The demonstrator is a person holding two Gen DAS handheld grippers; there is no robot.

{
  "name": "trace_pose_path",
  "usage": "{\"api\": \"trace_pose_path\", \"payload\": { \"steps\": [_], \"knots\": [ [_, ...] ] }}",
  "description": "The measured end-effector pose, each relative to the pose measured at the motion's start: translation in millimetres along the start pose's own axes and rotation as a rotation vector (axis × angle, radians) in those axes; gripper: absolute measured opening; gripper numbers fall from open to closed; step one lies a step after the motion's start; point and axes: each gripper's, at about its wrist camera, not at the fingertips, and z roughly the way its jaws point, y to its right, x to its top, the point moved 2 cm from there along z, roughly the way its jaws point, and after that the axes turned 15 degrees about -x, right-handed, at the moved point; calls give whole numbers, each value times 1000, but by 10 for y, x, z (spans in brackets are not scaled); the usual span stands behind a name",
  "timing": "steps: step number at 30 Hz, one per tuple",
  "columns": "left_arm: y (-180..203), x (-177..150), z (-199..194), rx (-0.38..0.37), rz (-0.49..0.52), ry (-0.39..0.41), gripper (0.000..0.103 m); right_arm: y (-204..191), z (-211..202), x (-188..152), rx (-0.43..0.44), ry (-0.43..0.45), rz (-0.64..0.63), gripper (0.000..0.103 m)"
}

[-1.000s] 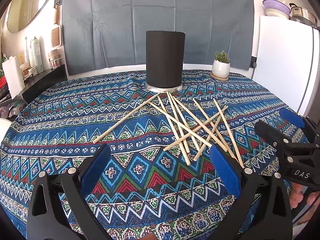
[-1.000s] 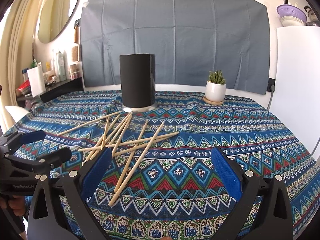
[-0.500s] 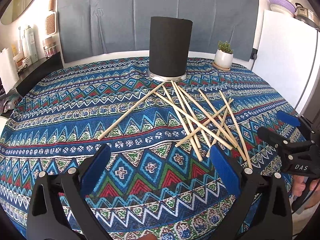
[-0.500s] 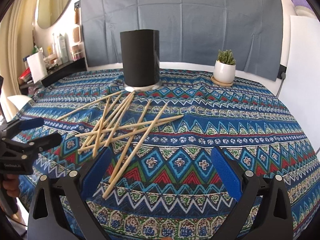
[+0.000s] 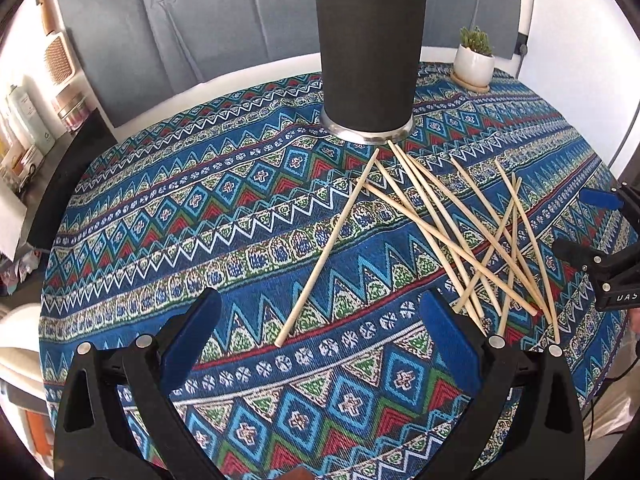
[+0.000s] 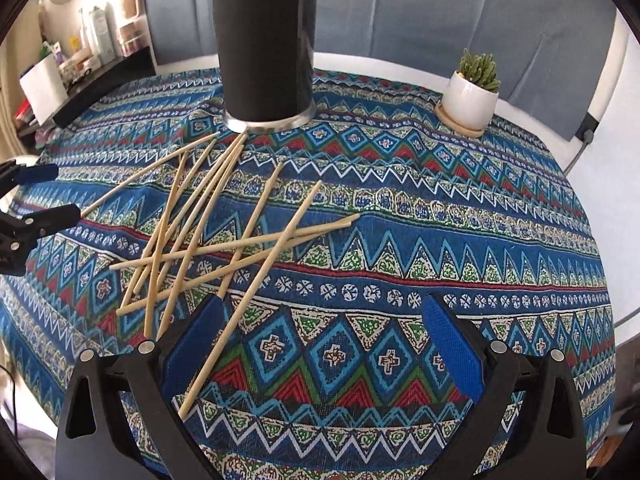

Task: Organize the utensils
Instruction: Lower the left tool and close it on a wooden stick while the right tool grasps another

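Note:
A tall black cylindrical holder (image 5: 370, 64) (image 6: 266, 52) stands on a patterned tablecloth (image 5: 248, 216). In front of it, several wooden chopsticks (image 5: 460, 232) (image 6: 208, 240) lie crossed in a loose pile. One chopstick (image 5: 328, 248) lies apart to the left, its near end just ahead of my open left gripper (image 5: 320, 304). My right gripper (image 6: 324, 304) is open too, low over the cloth. One long chopstick (image 6: 256, 288) runs down past its left finger. Each gripper shows at the edge of the other's view (image 5: 584, 222) (image 6: 54, 192), both empty.
A small succulent in a white pot (image 5: 474, 62) (image 6: 472, 98) sits at the back right of the table. A dark shelf with bottles (image 6: 92, 36) stands off the left edge. A grey cloth hangs behind, and a white cabinet (image 5: 568, 20) is at the right.
Both grippers have moved forward and tilted down toward the table, so the holder and chopsticks appear closer. The chopsticks have not shifted. Both stay open.

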Motion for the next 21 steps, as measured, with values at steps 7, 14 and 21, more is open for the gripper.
{"api": "trace_pose_path", "payload": {
  "steps": [7,14,21],
  "knots": [
    [-98,282,441,-48,61,-157,97,34,296,92,25,-136,28,95],
    [-233,415,780,-107,62,-241,98,-11,444,131,33,-209,8,95],
    [-324,418,805,-166,82,-220,99,26,480,133,39,-179,9,96]
  ]
}}
